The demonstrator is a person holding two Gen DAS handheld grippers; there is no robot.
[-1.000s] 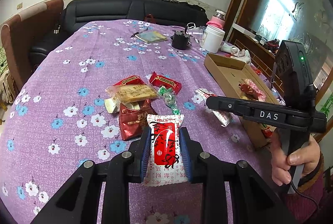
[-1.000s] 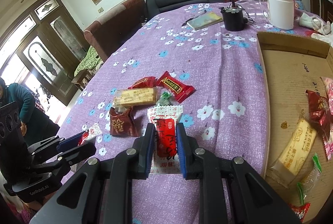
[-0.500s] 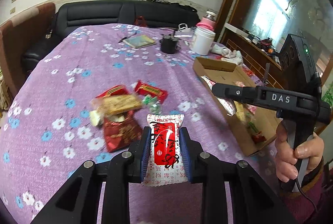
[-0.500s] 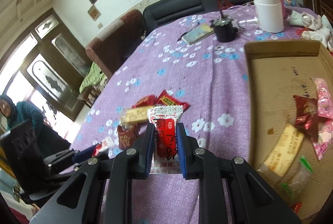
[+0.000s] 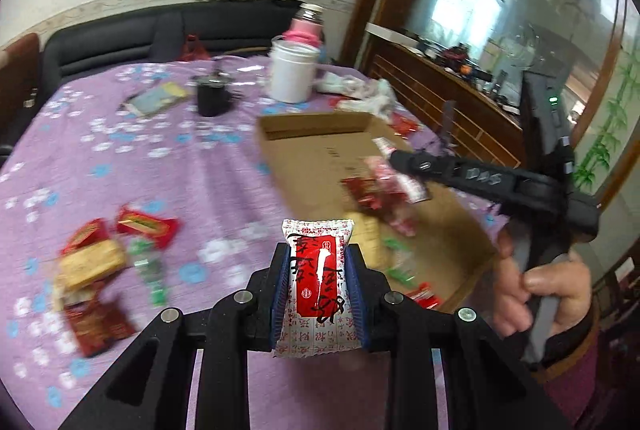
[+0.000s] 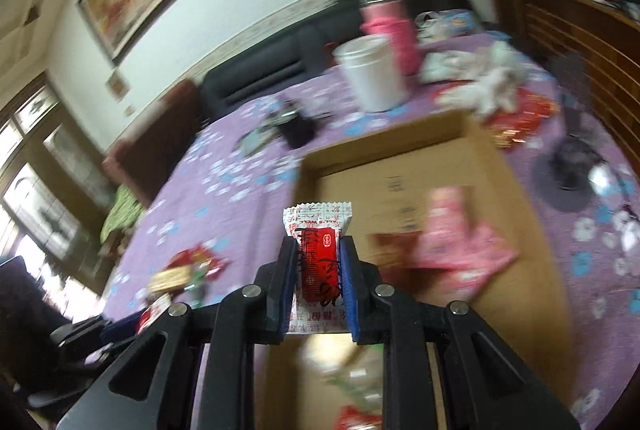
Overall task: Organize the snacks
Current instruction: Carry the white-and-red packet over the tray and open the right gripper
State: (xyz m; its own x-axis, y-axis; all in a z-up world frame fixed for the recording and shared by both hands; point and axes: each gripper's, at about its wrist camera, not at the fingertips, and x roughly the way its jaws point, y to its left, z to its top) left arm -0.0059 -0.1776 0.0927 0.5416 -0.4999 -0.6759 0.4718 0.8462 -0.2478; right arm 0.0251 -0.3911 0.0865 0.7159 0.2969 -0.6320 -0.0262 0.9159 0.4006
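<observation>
My left gripper (image 5: 317, 252) is shut on a white packet with a red label (image 5: 318, 294), held above the purple cloth just left of the cardboard box (image 5: 320, 150). My right gripper (image 6: 319, 250) is shut on a matching red-and-white packet (image 6: 320, 226) and hangs over the box (image 6: 400, 166). In the left wrist view the right gripper (image 5: 400, 160) reaches over the box from the right. Pink and red packets (image 6: 460, 242) lie inside the box. Several loose snacks (image 5: 96, 262) remain on the cloth at the left.
A white jar (image 5: 292, 74), a pink flask (image 5: 308, 26), a black cup (image 5: 212, 98) and a booklet (image 5: 156, 98) stand behind the box. A hand (image 5: 552, 294) grips the right tool. Crumpled wrappers (image 6: 492, 86) lie at the far right, beside a wooden cabinet.
Both grippers have swung right, away from the snack pile and toward the box, each still carrying its packet. The right one has come over the box, and both views are blurred.
</observation>
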